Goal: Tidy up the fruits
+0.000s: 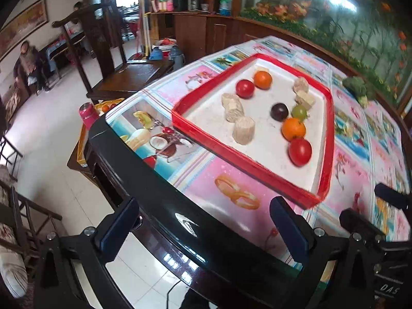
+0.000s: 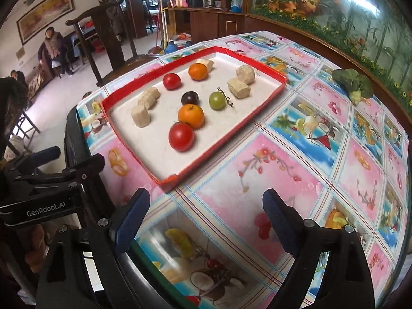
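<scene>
A red-rimmed white tray (image 1: 195, 131) (image 2: 231, 126) lies on the patterned table. It holds two tomatoes, a near one (image 1: 300, 152) (image 2: 181, 137) and a far one (image 1: 245, 88) (image 2: 171, 81). Two oranges (image 1: 293, 128) (image 2: 191, 116) (image 1: 262, 79) (image 2: 197, 71) lie there as well, with a dark plum (image 1: 279, 111) (image 2: 189, 98), a green grape (image 1: 299, 111) (image 2: 216, 100) and several beige chunks (image 1: 243, 130) (image 2: 140, 116). My left gripper (image 1: 203, 229) hangs over the table's near edge, jaws wide, nothing between them. My right gripper (image 2: 206, 221) stands open and empty short of the tray's near corner.
A green vegetable (image 1: 356, 87) (image 2: 354, 83) lies near the table's far right edge. A dark wooden chair (image 1: 128, 74) (image 2: 108, 41) stands left of the table. A pink cup (image 1: 87, 113) sits below the table's left corner. People (image 2: 54, 49) are in the room beyond.
</scene>
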